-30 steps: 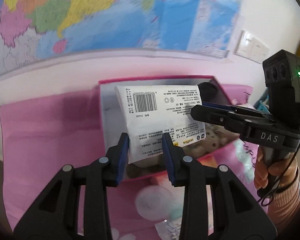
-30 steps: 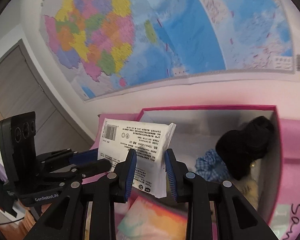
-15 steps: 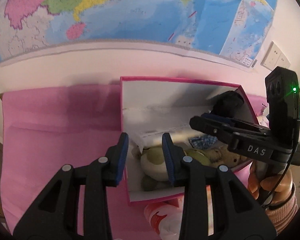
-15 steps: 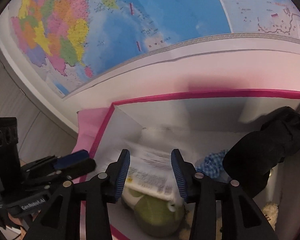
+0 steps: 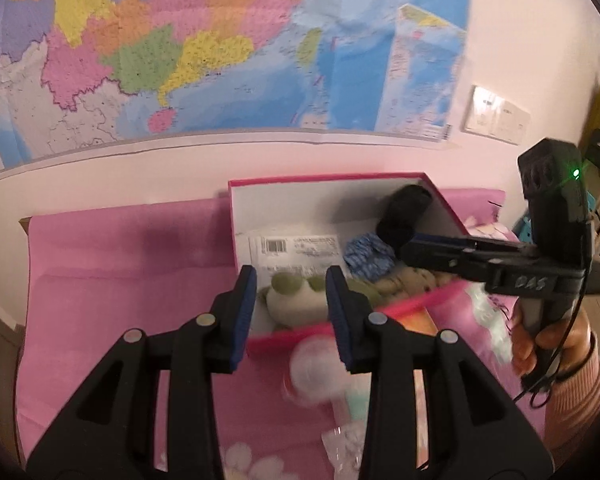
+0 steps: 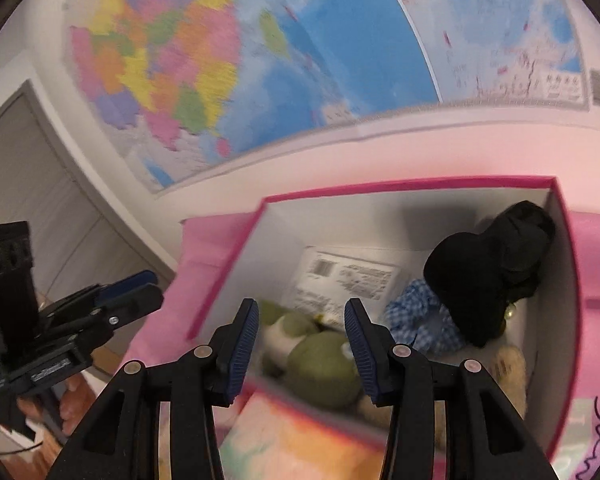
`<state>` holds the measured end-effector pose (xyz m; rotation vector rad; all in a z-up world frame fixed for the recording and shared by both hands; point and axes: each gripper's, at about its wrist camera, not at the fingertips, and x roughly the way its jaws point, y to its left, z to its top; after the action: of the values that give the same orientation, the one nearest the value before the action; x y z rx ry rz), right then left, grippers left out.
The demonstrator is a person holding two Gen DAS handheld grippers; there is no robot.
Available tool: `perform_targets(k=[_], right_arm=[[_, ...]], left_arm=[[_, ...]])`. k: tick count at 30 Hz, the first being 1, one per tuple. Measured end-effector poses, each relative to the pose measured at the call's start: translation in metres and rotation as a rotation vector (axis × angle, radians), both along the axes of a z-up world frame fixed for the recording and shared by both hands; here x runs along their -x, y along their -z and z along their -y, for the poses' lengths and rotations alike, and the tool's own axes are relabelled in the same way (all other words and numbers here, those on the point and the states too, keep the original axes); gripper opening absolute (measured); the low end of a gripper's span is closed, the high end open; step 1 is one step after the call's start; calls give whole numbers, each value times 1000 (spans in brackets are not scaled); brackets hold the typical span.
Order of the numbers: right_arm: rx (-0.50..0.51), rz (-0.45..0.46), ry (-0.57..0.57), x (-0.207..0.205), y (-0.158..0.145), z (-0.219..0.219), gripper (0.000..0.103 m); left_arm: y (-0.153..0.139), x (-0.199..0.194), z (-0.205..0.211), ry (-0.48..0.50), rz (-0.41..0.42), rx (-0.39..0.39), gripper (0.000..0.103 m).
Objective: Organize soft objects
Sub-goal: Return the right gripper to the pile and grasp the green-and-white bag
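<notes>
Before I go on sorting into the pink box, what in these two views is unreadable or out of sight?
- Print on the white packet: too small, both views.
- Box floor under the green plush and black item: covered by them.
- Pale round thing before the pink box: blurred, left view, partly behind the left claw.
- Handwriting by the box: cut off by the right view's edge.

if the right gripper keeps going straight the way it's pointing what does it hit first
Most likely the green plush toy lying in the pink box, straight ahead of the right gripper; depth is unclear, so the box's near rim could come first.
</notes>
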<state>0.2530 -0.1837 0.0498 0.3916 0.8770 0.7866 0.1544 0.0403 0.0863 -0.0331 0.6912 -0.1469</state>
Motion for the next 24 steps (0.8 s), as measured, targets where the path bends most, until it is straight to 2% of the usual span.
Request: perform_targets(k=[6, 10, 15, 18, 24], right_arm=[[-33, 79, -107, 56, -23, 6, 49], [-40, 95, -177, 89, -24, 2, 50], [-47, 70, -254, 124, -11, -7, 50], [-25, 58, -290, 141, 0, -16, 50], [-3, 0, -409, 172, 27, -48, 50]], left_arm=[[13, 44, -6, 31, -28, -12, 39], [32, 73, -16, 22, -67, 7, 39], [59, 102, -25, -3, -139, 28, 39], [71, 118, -30, -2, -167, 77, 39], [86, 149, -30, 13, -200, 98, 39]])
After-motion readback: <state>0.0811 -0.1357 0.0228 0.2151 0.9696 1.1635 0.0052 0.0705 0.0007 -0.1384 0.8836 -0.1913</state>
